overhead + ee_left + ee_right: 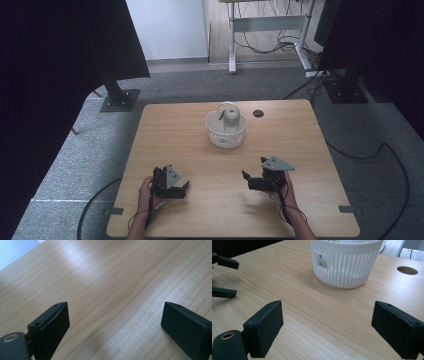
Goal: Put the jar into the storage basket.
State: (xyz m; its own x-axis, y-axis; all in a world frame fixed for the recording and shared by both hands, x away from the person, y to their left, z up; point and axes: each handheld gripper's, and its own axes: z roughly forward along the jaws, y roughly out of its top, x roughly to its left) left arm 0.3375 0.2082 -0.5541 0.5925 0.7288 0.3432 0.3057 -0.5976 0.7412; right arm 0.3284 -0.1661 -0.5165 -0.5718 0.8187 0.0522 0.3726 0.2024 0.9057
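I hold both the left gripper (183,188) and right gripper (245,178) spread wide, empty, near the table's (165,130) front edge, likely staging for the white basket (226,134) toward the back edge

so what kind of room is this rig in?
Likely an office or lab test corner: a wooden table on grey carpet, black stands with curtains, and a cabled desk frame behind. A white basket sits on the table.

Your white slatted basket (226,134) sits upright at the table's far centre, well apart from both grippers, with a grey rounded object (230,117) inside it.
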